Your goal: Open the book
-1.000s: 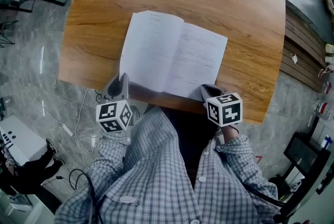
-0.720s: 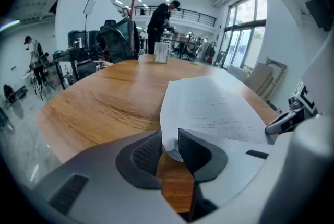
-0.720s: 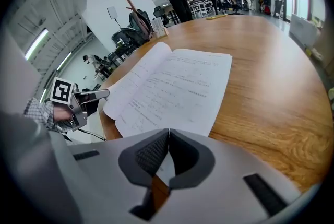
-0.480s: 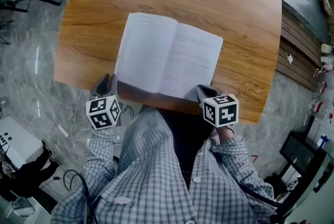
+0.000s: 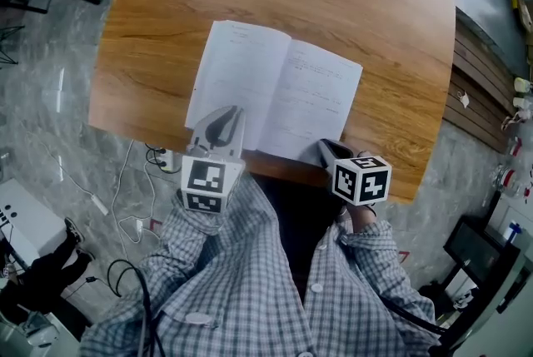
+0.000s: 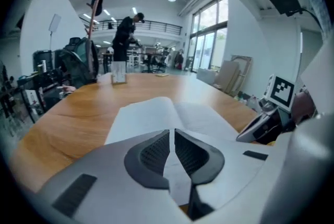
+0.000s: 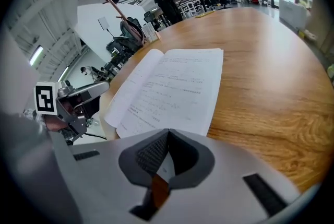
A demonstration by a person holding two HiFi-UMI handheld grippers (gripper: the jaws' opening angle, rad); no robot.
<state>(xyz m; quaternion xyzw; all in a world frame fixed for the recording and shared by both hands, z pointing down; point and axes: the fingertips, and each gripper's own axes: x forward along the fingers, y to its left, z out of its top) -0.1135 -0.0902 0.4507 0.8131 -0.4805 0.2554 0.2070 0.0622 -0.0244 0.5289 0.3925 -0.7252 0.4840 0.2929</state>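
Note:
The book (image 5: 275, 93) lies open and flat on the wooden table (image 5: 375, 6), both white pages facing up. My left gripper (image 5: 223, 121) hovers over the near part of the left page (image 6: 151, 113). Its jaws have just been closing and now stand a thin slit apart (image 6: 171, 131), with nothing between them. My right gripper (image 5: 327, 147) is shut, its tips (image 7: 168, 131) at the near edge of the right page (image 7: 177, 82). Whether paper is pinched there I cannot tell.
The table's near edge runs just under both grippers. A power strip (image 5: 162, 157) and cables lie on the grey floor to the left. A clear stand (image 6: 119, 72) sits at the table's far end, and a person (image 6: 125, 35) stands beyond it.
My left gripper has swung right and forward, from beside the book's near left corner to over the left page. The right gripper and the book have stayed put.

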